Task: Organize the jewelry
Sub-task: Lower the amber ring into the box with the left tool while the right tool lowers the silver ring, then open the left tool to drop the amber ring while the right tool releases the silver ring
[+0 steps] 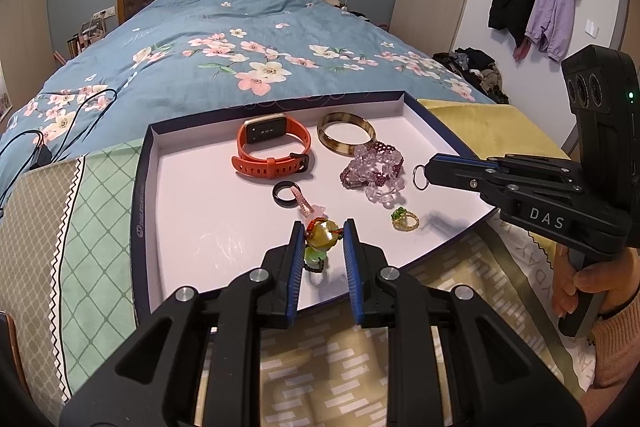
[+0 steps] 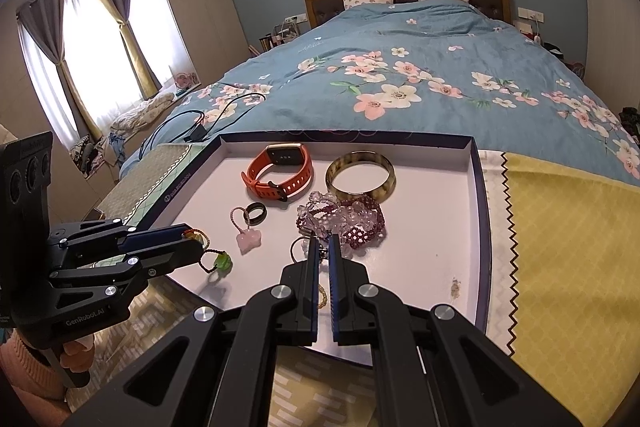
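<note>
Jewelry at frame centre in tray (image 1: pixel 424 131): left gripper (image 1: pixel 323 231) pinches amber bead (image 1: pixel 325 231); right gripper (image 2: pixel 323 245) pinches metal ring (image 1: pixel 421 177).

Orange watch (image 1: pixel 272 151), horn bangle (image 1: pixel 346 139), beaded bracelets (image 1: pixel 374 169) in shallow tray (image 1: pixel 436 131).

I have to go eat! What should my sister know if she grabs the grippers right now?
Left gripper: fingers closed on the amber bead charm over the tray.
Right gripper: shut, pinching the thin silver ring beside the bead bracelets.
Lying in tray: orange watch, bangle, black ring, pink charm, green-stone ring.
Done: cannot tell.
Left: set down both held pieces, tidy the rest.
</note>
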### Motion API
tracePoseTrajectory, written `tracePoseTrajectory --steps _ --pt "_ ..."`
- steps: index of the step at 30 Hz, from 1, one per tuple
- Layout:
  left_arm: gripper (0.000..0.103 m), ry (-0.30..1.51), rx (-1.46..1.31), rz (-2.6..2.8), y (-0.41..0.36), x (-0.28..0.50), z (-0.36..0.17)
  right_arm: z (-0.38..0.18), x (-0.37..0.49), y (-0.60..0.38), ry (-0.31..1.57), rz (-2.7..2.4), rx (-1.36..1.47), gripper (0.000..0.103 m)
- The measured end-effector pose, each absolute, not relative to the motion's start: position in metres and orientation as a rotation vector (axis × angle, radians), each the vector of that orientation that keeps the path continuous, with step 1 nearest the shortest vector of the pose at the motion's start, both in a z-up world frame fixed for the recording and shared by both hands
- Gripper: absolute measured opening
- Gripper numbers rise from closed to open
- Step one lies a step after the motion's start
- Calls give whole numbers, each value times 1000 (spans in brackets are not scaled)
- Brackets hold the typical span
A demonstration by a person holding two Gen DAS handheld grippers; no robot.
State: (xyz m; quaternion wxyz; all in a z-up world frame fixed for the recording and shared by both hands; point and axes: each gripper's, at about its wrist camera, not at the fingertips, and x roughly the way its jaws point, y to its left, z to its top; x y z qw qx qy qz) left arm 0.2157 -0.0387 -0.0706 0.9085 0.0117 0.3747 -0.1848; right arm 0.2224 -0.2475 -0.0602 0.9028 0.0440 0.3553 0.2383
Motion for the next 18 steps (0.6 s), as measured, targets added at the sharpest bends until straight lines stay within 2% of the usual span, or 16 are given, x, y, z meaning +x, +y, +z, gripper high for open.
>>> tracePoseTrajectory --steps 18 --pt "20 794 23 -372 -41 221 -77 -67 226 -247 758 485 90 3"
